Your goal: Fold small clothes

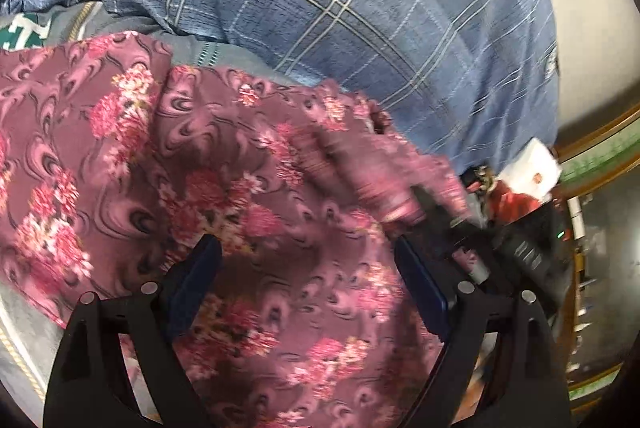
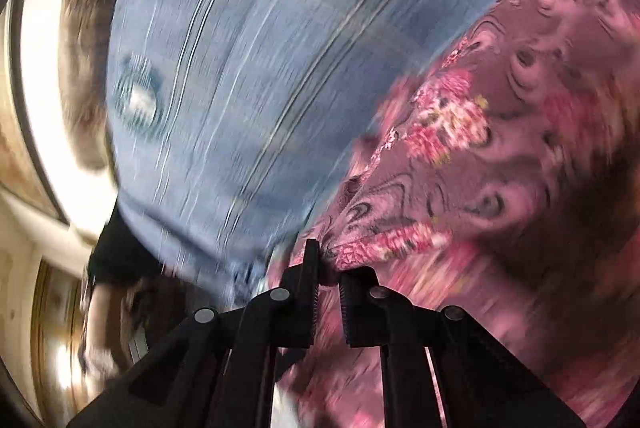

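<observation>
Against the blue plaid bedding (image 1: 360,7), the floral pink garment (image 1: 224,163) lies partly spread, its near portion draped between the fingers of the left gripper (image 1: 308,256); one bunched edge of it runs off toward the plaid's lower right side, where the right gripper (image 2: 330,264) has it; right wrist view shows that gripper's jaws nearly closed with a puckered corner of the garment (image 2: 500,131) pinched between them, cloth pulled taut up and away from the pinch; left gripper jaws stand wide apart, cloth passing between and under them, nothing clamped; both views motion-blurred, right one heavily, so edge and seam detail can't be read.

Judgement: mid-fold, the step being a carry of the pinched corner over the body of the garment; fold not yet laid.

Next move calls for: right gripper to bring the corner across onto the spread part beside the plaid, keeping tension low so the pinch doesn't slip; left gripper to pin or grasp the opposite edge so the body doesn't drag; release only once edges line up.

Peripheral: grey sheet (image 1: 24,340) under the garment on the side away from the plaid; cluttered items (image 1: 532,175) at the plaid's lower right corner, unidentifiable.
</observation>
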Motion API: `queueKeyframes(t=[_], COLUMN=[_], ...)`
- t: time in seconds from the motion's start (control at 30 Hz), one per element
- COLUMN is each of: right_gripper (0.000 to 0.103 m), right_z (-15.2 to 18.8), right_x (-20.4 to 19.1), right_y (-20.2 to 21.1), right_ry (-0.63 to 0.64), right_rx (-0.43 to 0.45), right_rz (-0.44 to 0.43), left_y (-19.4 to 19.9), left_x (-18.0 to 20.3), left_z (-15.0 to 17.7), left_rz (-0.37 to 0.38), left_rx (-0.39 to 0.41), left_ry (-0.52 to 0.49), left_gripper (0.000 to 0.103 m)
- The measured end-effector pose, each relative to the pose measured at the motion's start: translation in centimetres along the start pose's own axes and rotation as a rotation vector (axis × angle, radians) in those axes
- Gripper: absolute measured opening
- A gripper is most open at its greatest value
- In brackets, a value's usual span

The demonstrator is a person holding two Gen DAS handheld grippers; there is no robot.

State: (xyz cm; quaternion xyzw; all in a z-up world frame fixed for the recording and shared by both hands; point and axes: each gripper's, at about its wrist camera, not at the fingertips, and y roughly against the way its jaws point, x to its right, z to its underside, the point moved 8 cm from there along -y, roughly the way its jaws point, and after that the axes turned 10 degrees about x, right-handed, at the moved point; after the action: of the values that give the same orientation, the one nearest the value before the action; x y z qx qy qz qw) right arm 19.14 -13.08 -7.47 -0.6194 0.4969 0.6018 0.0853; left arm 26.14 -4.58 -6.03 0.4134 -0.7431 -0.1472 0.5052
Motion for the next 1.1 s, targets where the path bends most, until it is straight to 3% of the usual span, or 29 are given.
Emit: queueKeyframes(t=[0.23, 0.33, 0.4, 0.47, 0.53, 0.7, 0.8, 0.97, 1.03, 1.07, 1.1], right_gripper=[0.018, 0.027, 0.035, 0.042, 0.046, 0.047, 0.049, 0.05, 0.05, 0.046, 0.02], right_z=[2.8, 3.3, 2.1, 0.2, -2.4, -8.8, -11.7, -14.2, -13.8, -13.4, -12.9], right_x=[2.5, 3.8, 4.8, 6.0, 8.2, 13.7, 15.7, 16.7, 16.0, 15.2, 14.4], right_y=[0.6, 2.4, 5.4, 8.5, 12.2, 20.4, 22.3, 18.8, 16.8, 16.1, 15.5], right_ry=[-0.037, -0.062, -0.036, -0.014, -0.016, -0.086, -0.085, -0.072, 0.006, 0.058, 0.137], right_rx=[-0.068, -0.109, -0.077, -0.003, 0.095, 0.297, 0.362, 0.301, 0.268, 0.239, 0.188], right_rz=[0.057, 0.05, 0.052, 0.083, 0.128, 0.213, 0.262, 0.295, 0.314, 0.305, 0.31], left_y=[-1.9, -3.1, -3.3, -3.9, -4.2, -0.6, 0.9, 0.8, 0.7, 0.5, 0.7], left_x=[0.0, 0.6, 1.2, 1.8, 1.8, 0.6, -0.1, -1.3, -1.6, -1.5, -1.8], left_z=[1.7, 1.8, 1.8, 1.9, 1.8, 0.1, 0.2, 1.9, 2.2, 2.3, 2.2], left_rz=[0.049, -0.006, -0.043, -0.072, -0.142, -0.216, -0.306, -0.371, -0.383, -0.383, -0.376], left_rx=[-0.07, -0.06, -0.045, -0.06, -0.063, 0.059, 0.086, 0.042, 0.021, 0.016, 0.013], left_ry=[0.161, 0.173, 0.146, 0.113, 0.064, 0.067, 0.017, -0.014, -0.016, -0.015, -0.015], left_gripper=[0.089, 0.088, 0.075, 0.034, 0.004, 0.004, 0.004, 0.004, 0.005, 0.005, 0.005])
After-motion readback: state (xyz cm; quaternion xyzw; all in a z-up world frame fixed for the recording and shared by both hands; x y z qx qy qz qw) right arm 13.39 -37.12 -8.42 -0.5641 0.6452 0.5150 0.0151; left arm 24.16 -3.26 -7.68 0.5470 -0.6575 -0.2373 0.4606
